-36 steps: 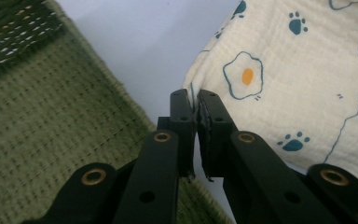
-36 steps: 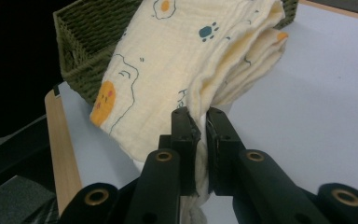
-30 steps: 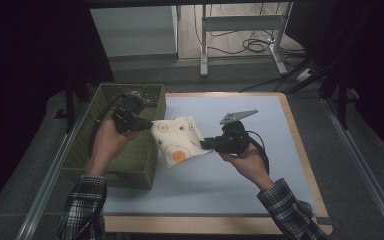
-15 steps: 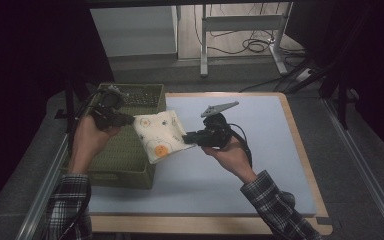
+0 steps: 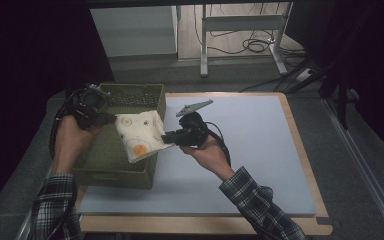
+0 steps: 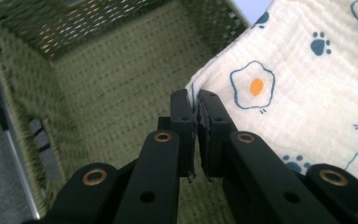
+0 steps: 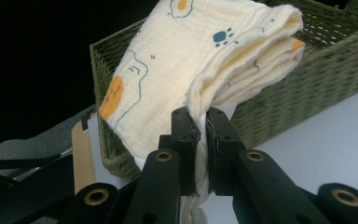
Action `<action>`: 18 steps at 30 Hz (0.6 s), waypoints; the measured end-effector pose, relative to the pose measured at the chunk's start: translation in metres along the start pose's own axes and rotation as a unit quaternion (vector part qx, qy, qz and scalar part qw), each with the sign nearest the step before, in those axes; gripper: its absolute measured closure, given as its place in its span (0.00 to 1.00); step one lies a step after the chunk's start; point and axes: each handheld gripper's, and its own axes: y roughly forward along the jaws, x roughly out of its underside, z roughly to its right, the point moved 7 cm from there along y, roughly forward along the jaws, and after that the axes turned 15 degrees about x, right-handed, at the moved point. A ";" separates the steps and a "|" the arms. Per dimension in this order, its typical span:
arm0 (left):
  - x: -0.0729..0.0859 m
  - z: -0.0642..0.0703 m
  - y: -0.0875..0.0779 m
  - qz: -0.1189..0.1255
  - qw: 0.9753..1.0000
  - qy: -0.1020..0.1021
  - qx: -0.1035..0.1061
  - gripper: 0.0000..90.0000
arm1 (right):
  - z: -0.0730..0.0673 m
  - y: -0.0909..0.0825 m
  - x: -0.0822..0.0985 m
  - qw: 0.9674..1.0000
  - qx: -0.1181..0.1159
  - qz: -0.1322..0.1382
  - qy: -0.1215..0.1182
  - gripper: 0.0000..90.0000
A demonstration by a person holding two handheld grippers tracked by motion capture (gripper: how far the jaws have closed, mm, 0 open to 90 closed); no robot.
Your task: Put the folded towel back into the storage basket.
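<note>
Here, from the high view, your forearms angle in from below and your left gripper [image 5: 111, 119] and right gripper [image 5: 169, 138] carry the folded cloth [image 5: 139, 135] over the basket [image 5: 111, 173]. In the left gripper view, the jaws clamp the cloth's edge [image 6: 279, 88] above the basket floor [image 6: 112, 88]. In the right gripper view, the jaws pinch a folded corner [image 7: 200, 60] beside the basket wall [image 7: 303, 84].

The folded cloth [image 5: 139, 134] is cream with little fried eggs with orange middles, dark blue paw prints and an orange spot, the woven basket [image 5: 111, 171] is green, the mat [image 5: 250, 150] is pale blue, and the sleeves [image 5: 254, 202] are black-and-white checked.
</note>
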 end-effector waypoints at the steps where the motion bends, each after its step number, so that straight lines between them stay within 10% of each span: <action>1: 0.002 -0.002 -0.001 0.000 1.000 -0.002 -0.003 0.95 | -0.002 0.003 0.000 1.000 0.000 -0.001 -0.001 0.92; 18: 0.028 -0.044 0.006 -0.013 0.998 -0.025 -0.049 0.96 | -0.048 0.061 -0.001 1.000 0.007 -0.019 0.004 0.92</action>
